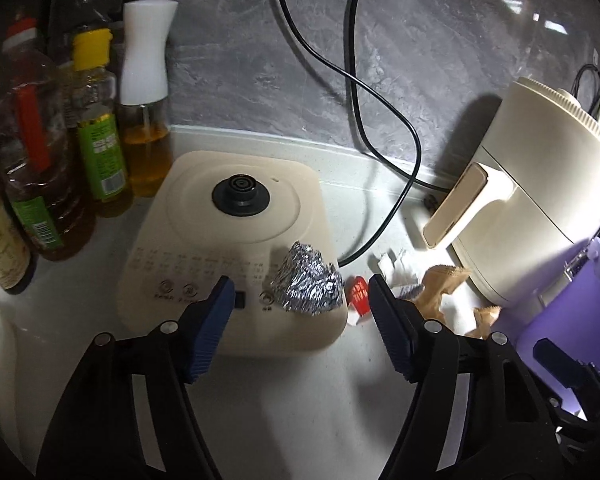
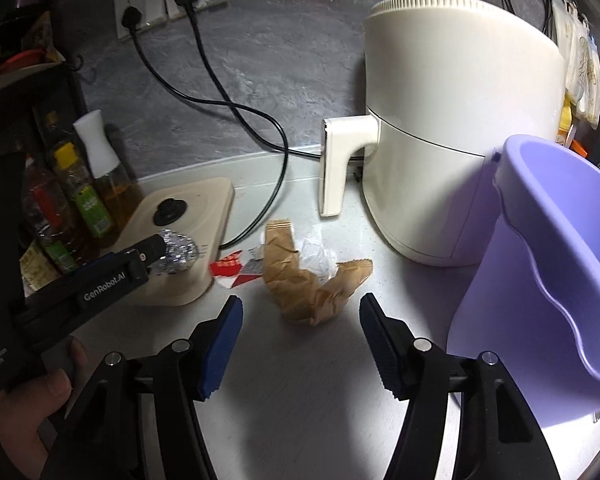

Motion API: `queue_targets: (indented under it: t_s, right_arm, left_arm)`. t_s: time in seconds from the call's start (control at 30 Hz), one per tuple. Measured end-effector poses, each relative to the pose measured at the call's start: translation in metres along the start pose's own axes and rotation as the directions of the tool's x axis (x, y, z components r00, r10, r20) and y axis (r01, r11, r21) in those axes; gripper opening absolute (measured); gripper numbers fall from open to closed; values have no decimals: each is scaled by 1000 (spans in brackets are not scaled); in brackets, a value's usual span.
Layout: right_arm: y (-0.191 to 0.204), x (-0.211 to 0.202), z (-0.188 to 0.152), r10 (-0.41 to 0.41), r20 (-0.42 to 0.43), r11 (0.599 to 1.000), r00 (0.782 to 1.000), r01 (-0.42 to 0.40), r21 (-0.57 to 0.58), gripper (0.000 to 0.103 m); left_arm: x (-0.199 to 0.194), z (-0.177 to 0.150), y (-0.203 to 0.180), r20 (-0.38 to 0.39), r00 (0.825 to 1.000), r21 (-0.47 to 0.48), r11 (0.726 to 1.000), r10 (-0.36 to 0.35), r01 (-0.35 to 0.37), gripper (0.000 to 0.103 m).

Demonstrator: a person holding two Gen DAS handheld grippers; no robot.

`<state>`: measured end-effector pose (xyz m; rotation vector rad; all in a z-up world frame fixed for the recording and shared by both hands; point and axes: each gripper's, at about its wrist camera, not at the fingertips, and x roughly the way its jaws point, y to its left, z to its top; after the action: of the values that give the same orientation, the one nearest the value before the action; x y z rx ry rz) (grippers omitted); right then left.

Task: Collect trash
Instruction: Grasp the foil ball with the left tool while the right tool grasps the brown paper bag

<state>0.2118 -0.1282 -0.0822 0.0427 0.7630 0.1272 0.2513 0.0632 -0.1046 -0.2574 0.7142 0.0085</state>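
A crumpled foil ball lies on the front right corner of a cream appliance base. My left gripper is open, its blue pads on either side of the foil without touching it. A red and white wrapper and white paper scraps lie just right of the base. In the right wrist view, crumpled brown paper and a white wad lie on the counter ahead of my open right gripper, nothing between its pads. The foil ball shows beside the left gripper's finger.
A lavender bin stands at the right, next to a cream air fryer. Oil bottles crowd the left back. Black cables run down the grey wall to the counter. A hand holds the left gripper.
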Motion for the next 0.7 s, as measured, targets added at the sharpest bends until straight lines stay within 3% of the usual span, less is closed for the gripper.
queue_targets:
  t_s: [0.1,0.23,0.57,0.6,0.63,0.7]
  right_arm:
    - [0,13,2,-17,-16,1000,1000,17,1,60]
    - [-2,29,3,-40,-33,999,999,40,3,65]
    - [-3,71,4,-94,-97,995,991,92,-28,71]
    - [-4,76,3,-97,-110,995,989,93,-35,68]
    - [-5,82,3,-84,-135,996,987,80,-35,46]
    - [-6,84,2,-60,-169,998,984,56,-29,20]
  left_arm:
    - [15,1,-1,-15,1000,-7,1000,-8,8,66]
    - [28,-2,-2,-38,999,-19,1000,-5,4,46]
    - [20,0,10,-13,1000,-52,998,18,-19,45]
    - [19,-1,12,-16,1000,-54,998,17,-18,45]
    - [18,-1,12,-18,1000,-56,998,15,-16,45]
    - [15,-1,13,-18,1000,-67,998,9,-10,45]
